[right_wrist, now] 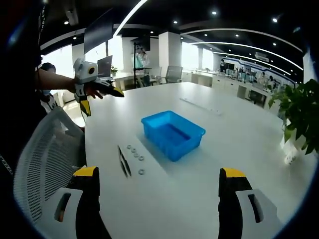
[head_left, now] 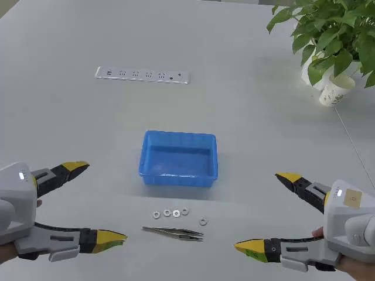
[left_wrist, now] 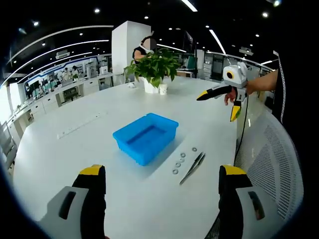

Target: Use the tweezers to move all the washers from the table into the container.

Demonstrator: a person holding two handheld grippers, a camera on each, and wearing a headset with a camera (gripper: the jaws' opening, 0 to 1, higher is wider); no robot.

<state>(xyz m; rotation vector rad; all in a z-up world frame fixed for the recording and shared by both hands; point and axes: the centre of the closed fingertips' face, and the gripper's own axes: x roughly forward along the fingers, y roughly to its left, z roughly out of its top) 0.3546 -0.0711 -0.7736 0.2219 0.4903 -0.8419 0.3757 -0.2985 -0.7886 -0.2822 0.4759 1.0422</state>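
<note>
- Left hand-held gripper hangs over the worktop, jaws spread wide, gripping nothing.
- Right hand-held gripper faces it from the other side, jaws just as wide apart.
- Tweezers lie flat on the worktop between the two.
- Five washers sit just beyond the tweezers: four in a row, one apart to the right.
- Blue container stands close behind the washers.

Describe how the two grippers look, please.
Both the left gripper and the right gripper have light grey bodies and long black jaws, pointed and yellow-tipped. The right one bears a tan label; a dark cable hangs from it.
</note>
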